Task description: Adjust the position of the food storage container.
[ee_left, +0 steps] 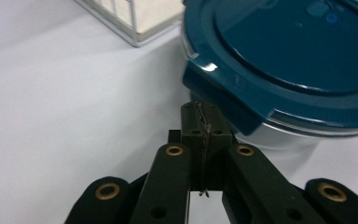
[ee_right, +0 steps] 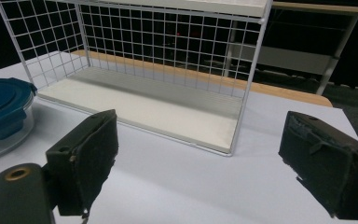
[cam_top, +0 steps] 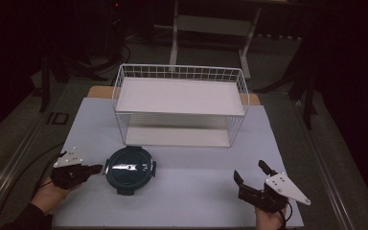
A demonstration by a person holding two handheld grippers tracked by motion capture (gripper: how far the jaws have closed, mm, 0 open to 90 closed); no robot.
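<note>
A round clear container with a dark teal clip-on lid (cam_top: pixel 129 168) sits on the white table sheet (cam_top: pixel 196 196), left of centre. My left gripper (cam_top: pixel 98 168) lies low just left of it, jaws shut with nothing between them. In the left gripper view the closed tips (ee_left: pixel 204 112) sit right at the lid's side latch (ee_left: pixel 219 100), under the container (ee_left: pixel 298 56); I cannot tell whether they touch it. My right gripper (cam_top: pixel 250 170) rests open near the front right of the sheet, its jaws (ee_right: pixel 198 140) wide apart and empty, with the container (ee_right: pixel 2 112) far to its left.
A white wire rack with two shelves (cam_top: pixel 179 96) stands at the back middle of the sheet, its open front facing me; it also shows ahead of the right gripper (ee_right: pixel 168 56). A rack corner (ee_left: pixel 135 18) appears behind the container. Dark floor surrounds the table.
</note>
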